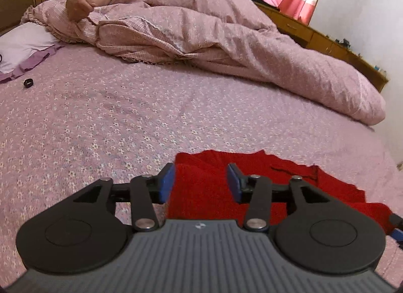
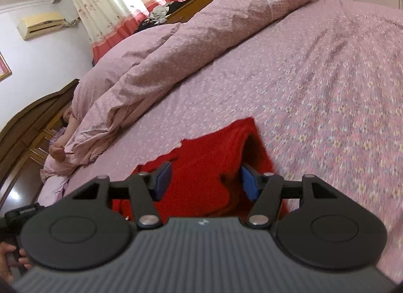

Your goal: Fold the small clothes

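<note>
While the blue pads (image 1: 166, 184) of the left gripper (image 1: 200, 183) stand spread apart with nothing between them, the right gripper (image 2: 205, 183) is spread too, and a raised fold of the red garment (image 2: 214, 167) lies between its fingers without being pinched. The garment lies on the flowered bedsheet (image 1: 100, 116), near the front edge, well apart from the pink duvet (image 1: 201, 40). To do this fold well, I think each gripper should close on one edge layer only and lift evenly.
</note>
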